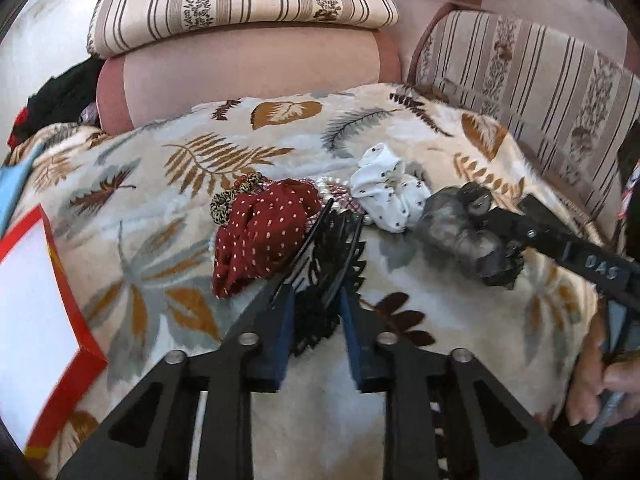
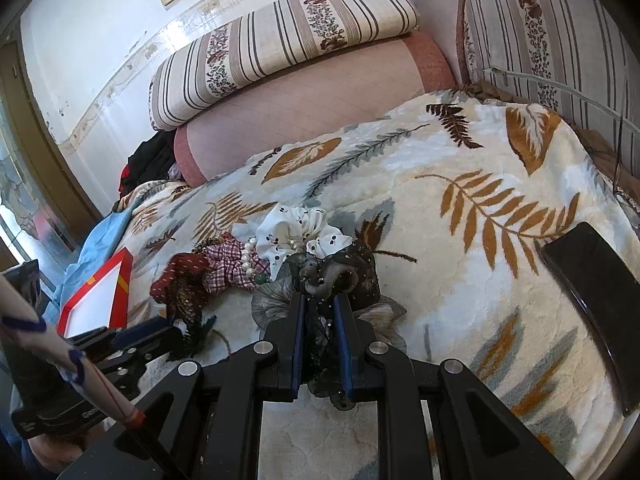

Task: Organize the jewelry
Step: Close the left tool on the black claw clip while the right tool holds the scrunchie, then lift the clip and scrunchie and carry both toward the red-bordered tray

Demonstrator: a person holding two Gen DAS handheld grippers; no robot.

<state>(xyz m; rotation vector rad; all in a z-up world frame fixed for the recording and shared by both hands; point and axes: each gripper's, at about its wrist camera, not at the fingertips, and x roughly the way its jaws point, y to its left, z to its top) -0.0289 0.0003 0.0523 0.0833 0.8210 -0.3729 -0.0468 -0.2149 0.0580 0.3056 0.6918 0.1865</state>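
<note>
Left gripper (image 1: 324,248): jaws nearly shut on a black toothed clip (image 1: 332,276), lace trailing under it, just in front of the red scrunchie (image 1: 260,236).
Right gripper (image 2: 320,312): jaws pinched tight on a grey scrunchie (image 2: 332,272), just right of the red scrunchie.
Pile: white scrunchie (image 1: 388,196), pearls (image 2: 250,258) and a checked scrunchie (image 2: 230,266) crowd behind the red scrunchie, all on the blanket (image 1: 160,184).
Box (image 1: 36,300): red-rimmed, well left of the red scrunchie, likely the goal.
Do it well: lift the clip straight up so its teeth don't snag the red scrunchie; keep the grip square, it looks slippery.
</note>
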